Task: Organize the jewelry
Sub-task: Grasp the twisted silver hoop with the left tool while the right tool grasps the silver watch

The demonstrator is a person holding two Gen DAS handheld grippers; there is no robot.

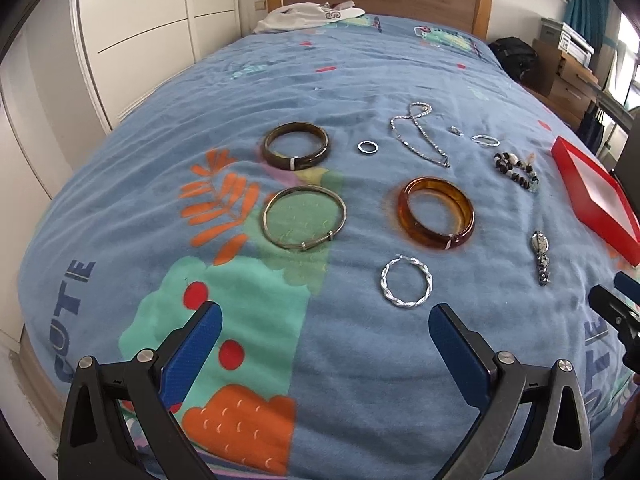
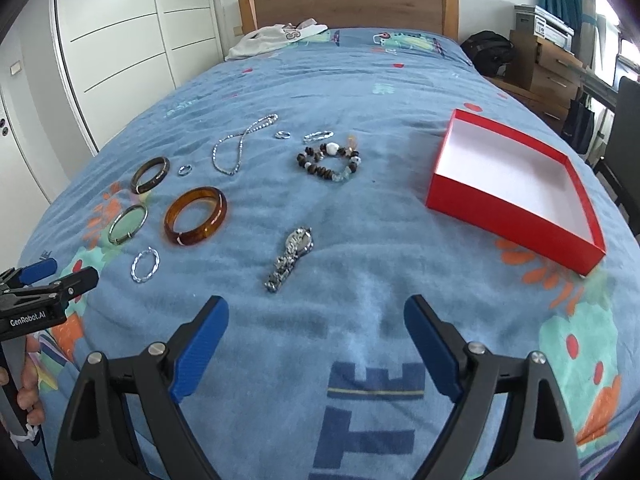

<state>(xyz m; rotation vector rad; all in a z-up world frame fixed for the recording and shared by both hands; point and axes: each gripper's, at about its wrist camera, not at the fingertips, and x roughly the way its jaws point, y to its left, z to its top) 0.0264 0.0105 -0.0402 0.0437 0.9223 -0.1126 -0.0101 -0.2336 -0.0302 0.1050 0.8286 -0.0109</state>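
Beside the red box (image 2: 516, 216), bare blanket (image 2: 380, 220).

Blue fleece bedspread (image 2: 360, 92) with cartoon prints, strewn with jewelry.

On it lie a dark brown bangle (image 1: 296, 145), a thin metal bangle (image 1: 304, 217), an amber bangle (image 1: 436, 213), a twisted silver hoop (image 1: 406, 283), a silver chain (image 1: 420, 134), a beaded bracelet (image 2: 329, 162), a metal wristwatch (image 2: 290, 258), small rings, an open red box (image 2: 516, 190) and white clothing (image 2: 276, 38).

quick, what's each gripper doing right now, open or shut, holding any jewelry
Left gripper: open, holding nothing, above the blanket near the twisted silver hoop.
Right gripper: open, holding nothing, just short of the watch.
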